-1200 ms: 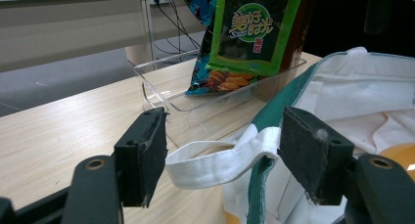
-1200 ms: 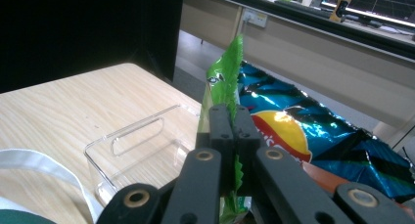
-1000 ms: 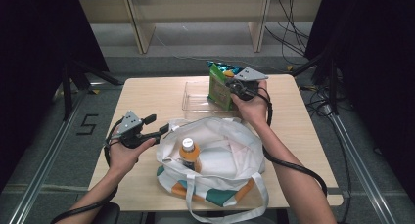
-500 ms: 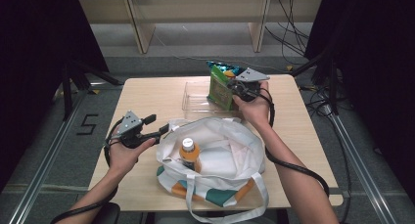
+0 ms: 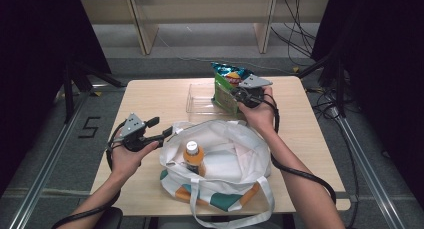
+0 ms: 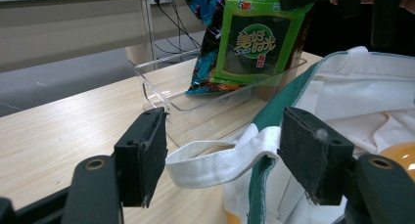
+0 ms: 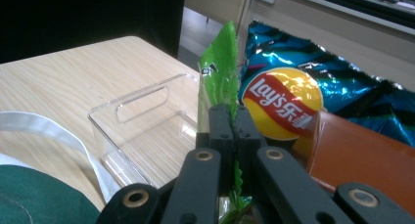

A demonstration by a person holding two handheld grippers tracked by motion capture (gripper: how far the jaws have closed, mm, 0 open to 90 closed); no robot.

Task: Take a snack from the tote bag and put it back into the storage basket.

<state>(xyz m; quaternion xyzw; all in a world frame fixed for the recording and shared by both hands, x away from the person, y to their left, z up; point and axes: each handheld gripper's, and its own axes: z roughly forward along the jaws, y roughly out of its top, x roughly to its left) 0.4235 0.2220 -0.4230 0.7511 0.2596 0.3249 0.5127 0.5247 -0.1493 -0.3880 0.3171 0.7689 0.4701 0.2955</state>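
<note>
A green seaweed snack packet [image 7: 219, 82] is standing upright in a clear plastic tray [image 5: 200, 100] at the far side of the wooden table [image 5: 150, 96], and the right gripper [image 7: 230, 136] is pinching its edge with the jaws fully closed on it. The packet's lower part is being hidden by those jaws in the right gripper view, and its top is being cut off in the left gripper view. A blue Lay's chip bag [image 7: 293, 97] is leaning just behind it in the same tray. Nearer the person, a white tote bag [image 5: 225, 154] with green trim is lying open, holding an orange-capped bottle [image 5: 193, 156]. The left gripper [image 6: 225, 155] is sitting with its jaws wide apart around the tote's white strap [image 6: 215, 163], and whether the pads are touching the strap is hard to tell.
</note>
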